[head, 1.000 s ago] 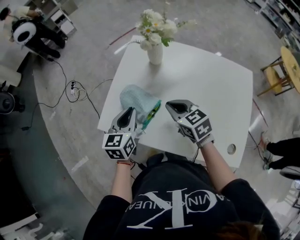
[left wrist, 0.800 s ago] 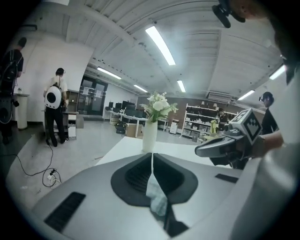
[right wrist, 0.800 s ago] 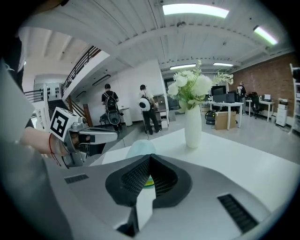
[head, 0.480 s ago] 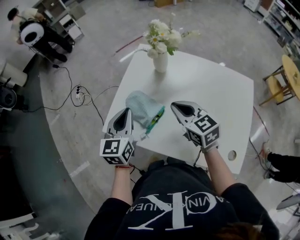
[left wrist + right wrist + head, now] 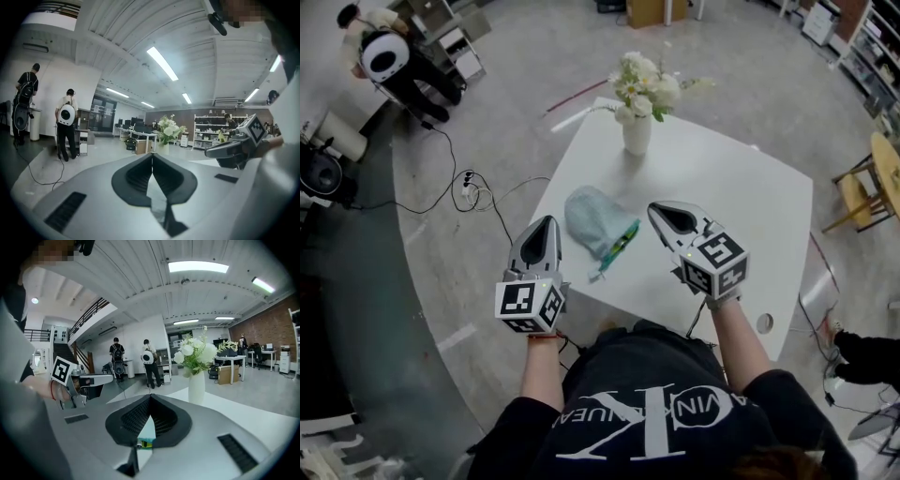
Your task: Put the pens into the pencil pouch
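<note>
Pens (image 5: 617, 247) poke from pencil pouch (image 5: 591, 216) near counter (image 5: 741, 187) edge; left hand-held gripper (image 5: 546, 222) & right hand-held gripper (image 5: 662, 208) both pressed together, empty. Any bump could roll pens off.

**Everything around the desk that isn't the actual job**

So the white desk (image 5: 741, 187) has a white vase (image 5: 637, 139) near its far edge, stuffed with pale flowers (image 5: 649, 86) and a bit of green. There's a small round hole (image 5: 766, 322) in the top near the front right corner. On the grey floor to the left, a power strip (image 5: 470, 178) sits in a tangle of cables (image 5: 481, 197). Far top left, a person (image 5: 389, 56) wears a round white backpack. A wooden chair (image 5: 851, 192) stands off to the right, and somebody's dark trouser leg (image 5: 867, 349) pokes in at the right edge. The gripper views add long ceiling lights (image 5: 161, 63), shelving (image 5: 213, 133), a staircase (image 5: 58, 350) and a brick wall (image 5: 267, 326).
</note>
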